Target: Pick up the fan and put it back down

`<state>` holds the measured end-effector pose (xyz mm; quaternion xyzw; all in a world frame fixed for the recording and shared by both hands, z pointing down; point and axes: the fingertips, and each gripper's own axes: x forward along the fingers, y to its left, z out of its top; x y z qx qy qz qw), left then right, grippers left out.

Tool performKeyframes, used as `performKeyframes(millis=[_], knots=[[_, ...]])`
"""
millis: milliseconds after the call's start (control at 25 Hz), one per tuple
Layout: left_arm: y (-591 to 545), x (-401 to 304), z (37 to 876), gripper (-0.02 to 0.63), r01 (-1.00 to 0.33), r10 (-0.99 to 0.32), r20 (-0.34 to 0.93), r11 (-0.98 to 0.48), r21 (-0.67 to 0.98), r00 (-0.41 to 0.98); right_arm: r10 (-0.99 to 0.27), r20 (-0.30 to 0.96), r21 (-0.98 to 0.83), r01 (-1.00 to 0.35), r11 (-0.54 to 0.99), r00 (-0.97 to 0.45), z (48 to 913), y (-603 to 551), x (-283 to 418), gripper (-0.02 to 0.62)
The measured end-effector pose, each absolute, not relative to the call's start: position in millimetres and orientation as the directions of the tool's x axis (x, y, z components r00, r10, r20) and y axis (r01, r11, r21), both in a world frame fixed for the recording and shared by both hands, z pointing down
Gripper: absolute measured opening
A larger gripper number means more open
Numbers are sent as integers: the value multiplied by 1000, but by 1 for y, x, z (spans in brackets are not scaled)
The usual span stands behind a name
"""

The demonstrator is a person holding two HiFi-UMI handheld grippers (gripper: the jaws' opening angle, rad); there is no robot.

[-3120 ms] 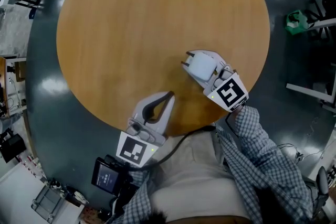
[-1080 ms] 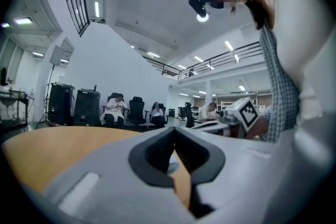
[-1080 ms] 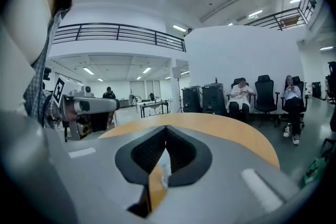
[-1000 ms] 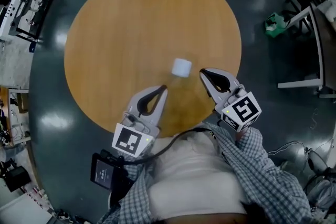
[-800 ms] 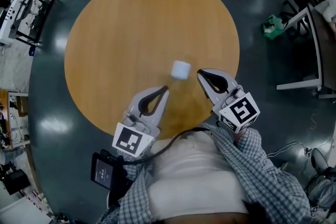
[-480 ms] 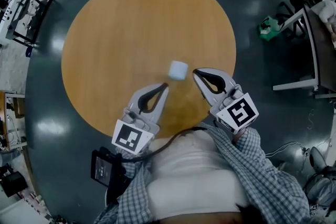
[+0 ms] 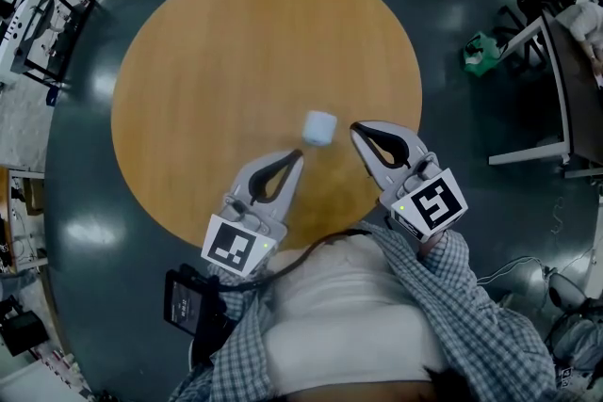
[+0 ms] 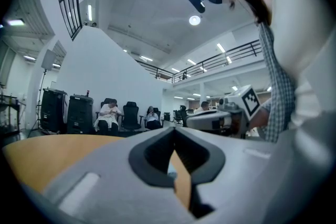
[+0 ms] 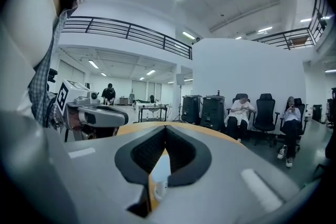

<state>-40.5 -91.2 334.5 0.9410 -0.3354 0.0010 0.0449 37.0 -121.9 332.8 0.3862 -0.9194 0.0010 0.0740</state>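
The fan [image 7: 318, 128], a small white cube-shaped unit, stands alone on the round wooden table [image 7: 236, 42], near its front right part. My right gripper [image 7: 355, 129] hovers just right of it, shut and holding nothing. My left gripper [image 7: 300, 155] sits just below the fan, near the table's front edge, also shut and empty. Through the gap behind its closed tips, the right gripper view shows a sliver of the fan [image 9: 160, 171]. The left gripper view shows only a faint pale sliver [image 8: 170, 169] there. Neither gripper touches the fan.
A dark shiny floor surrounds the table. A green object [image 7: 479, 52] and a metal-legged table [image 7: 556, 108] stand at the right, racks [image 7: 42, 14] at the left. A dark device [image 7: 188, 306] hangs at the person's waist. Seated people [image 9: 242, 111] and black cases [image 8: 65, 112] lie beyond the table.
About three seconds ago the right gripper was around the fan; now the fan stands free on the table. Over the last second the right gripper shifted slightly; the left stayed put.
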Motion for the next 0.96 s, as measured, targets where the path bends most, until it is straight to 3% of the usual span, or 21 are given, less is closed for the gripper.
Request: performKeyframes(millis=[960], knots=[[-84, -33, 333, 0, -621, -621, 27, -781, 69, 784, -719, 143, 60, -719, 692, -680, 332, -115, 48, 3]])
